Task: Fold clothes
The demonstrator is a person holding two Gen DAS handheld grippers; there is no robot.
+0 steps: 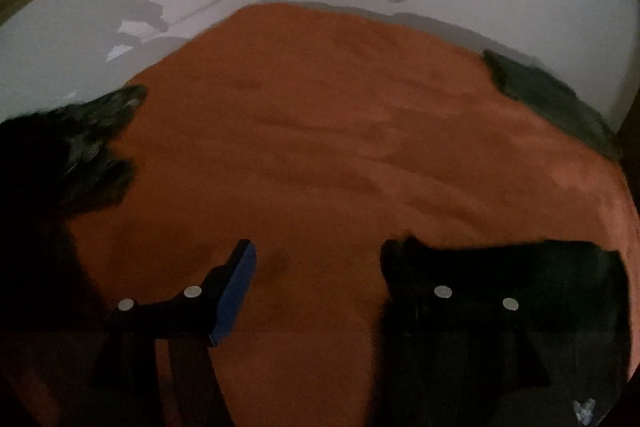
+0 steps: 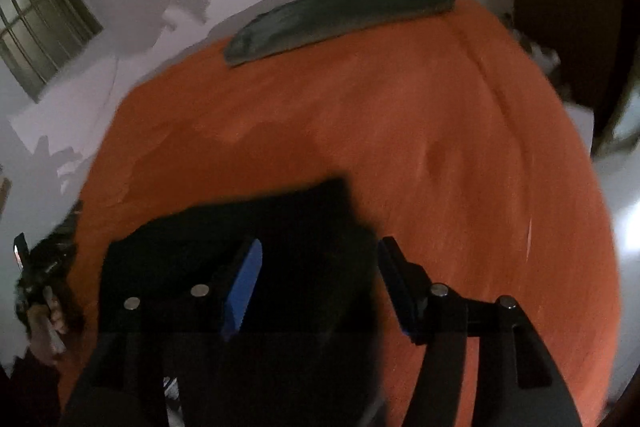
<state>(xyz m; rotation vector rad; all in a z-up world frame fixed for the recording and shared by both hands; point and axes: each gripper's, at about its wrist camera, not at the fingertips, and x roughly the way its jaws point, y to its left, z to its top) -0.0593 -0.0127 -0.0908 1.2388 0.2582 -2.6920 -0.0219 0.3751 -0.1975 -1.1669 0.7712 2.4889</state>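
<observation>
Left hand-held gripper (image 1: pixel 316 287) hangs over the orange cloth (image 1: pixel 320 131), jaws apart, nothing btwn them. Black garment (image 1: pixel 540 275) lies by its right finger. Dark grey folded item (image 1: pixel 548 95) at far right edge; black clothes (image 1: pixel 68 147) at left.

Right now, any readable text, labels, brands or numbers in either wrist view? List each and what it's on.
None readable in either view.
Orange cover: plain, no print.
Black folded garment: dark, no label or tag showing.
Grey folded garment: no print visible.
Left gripper and right gripper: blue pads and bare metal bolts, no markings.
Pale patch at the left wrist view's bottom right: too small and blurred to tell.
</observation>
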